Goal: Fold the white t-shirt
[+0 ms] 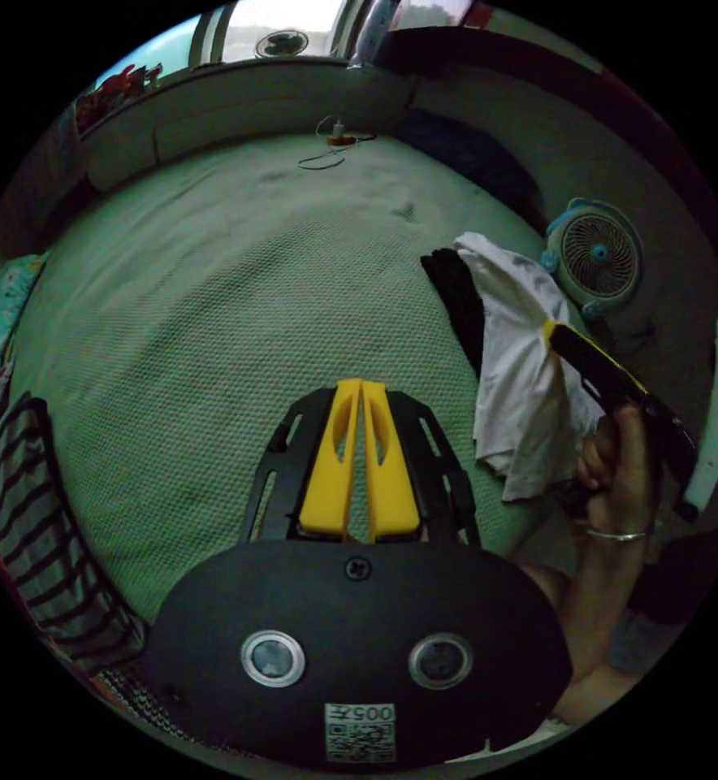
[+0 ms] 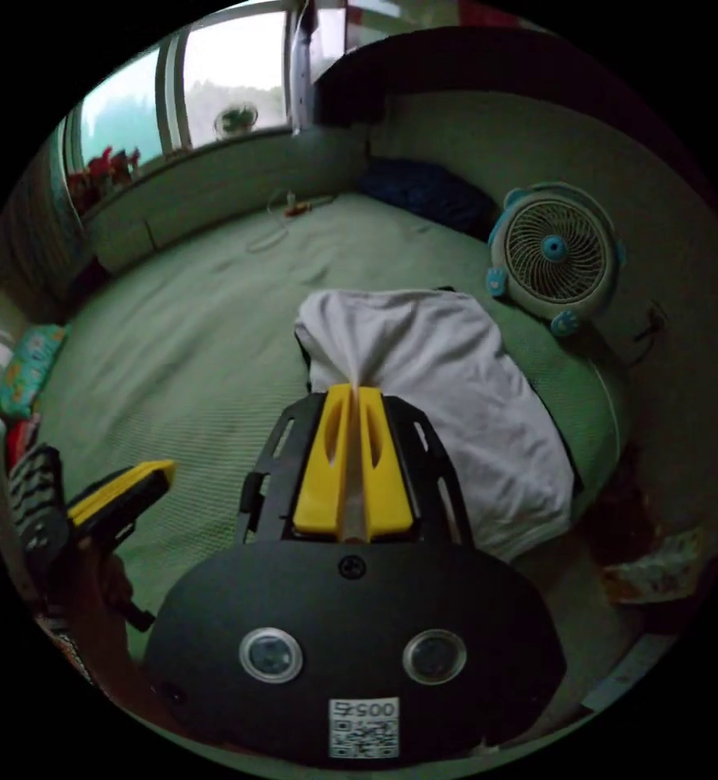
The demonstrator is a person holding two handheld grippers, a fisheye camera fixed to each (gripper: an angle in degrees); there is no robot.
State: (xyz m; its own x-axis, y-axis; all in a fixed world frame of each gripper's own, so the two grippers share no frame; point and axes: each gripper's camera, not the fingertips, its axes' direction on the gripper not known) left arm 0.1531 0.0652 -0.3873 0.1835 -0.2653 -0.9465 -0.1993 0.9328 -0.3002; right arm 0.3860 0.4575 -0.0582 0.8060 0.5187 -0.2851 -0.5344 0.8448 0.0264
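Right gripper (image 2: 357, 388) jaws clamped on one white t-shirt (image 2: 456, 390), cloth hanging ahead. Left gripper (image 1: 361, 382) jaws together, empty. One fan (image 2: 555, 252) beyond shirt.

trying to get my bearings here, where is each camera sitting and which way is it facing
Left gripper view: rides on the left tool, jaws closed and empty, facing across the green bed toward the window wall; the person's hand holds the right tool at its right.
Right gripper view: rides on the right tool, clamped on the white t-shirt, facing the same wall; the left tool shows low left.
Shared: bed, t-shirt, blue fan, both tools.
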